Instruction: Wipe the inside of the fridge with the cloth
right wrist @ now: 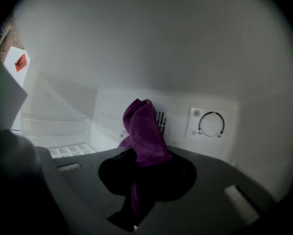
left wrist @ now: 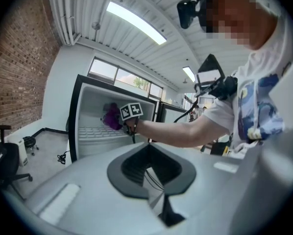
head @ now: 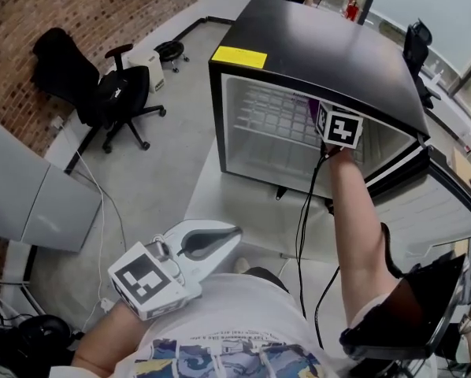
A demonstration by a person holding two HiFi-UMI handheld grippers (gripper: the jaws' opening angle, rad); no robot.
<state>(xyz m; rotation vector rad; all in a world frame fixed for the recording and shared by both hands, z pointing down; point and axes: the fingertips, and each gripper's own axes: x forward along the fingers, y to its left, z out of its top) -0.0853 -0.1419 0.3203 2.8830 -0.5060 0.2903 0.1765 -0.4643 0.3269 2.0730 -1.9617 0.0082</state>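
Observation:
The black mini fridge (head: 322, 53) stands with its door (head: 440, 203) swung out to the right. My right gripper (head: 320, 115) reaches into the upper part of its white interior, shut on a purple cloth (head: 313, 107). In the right gripper view the cloth (right wrist: 144, 131) sticks up from the closed jaws of the right gripper (right wrist: 139, 185), close to the back wall beside a thermostat dial (right wrist: 211, 124). The left gripper view shows the cloth (left wrist: 110, 116) above the wire shelf (left wrist: 95, 131). My left gripper (head: 231, 236) is held low by my body, shut and empty.
A black office chair (head: 101, 85) stands to the left by the brick wall. A grey cabinet (head: 31, 195) is at the near left. A black cable (head: 306, 219) hangs from my right arm down to the floor. The fridge sits on a pale mat (head: 243, 211).

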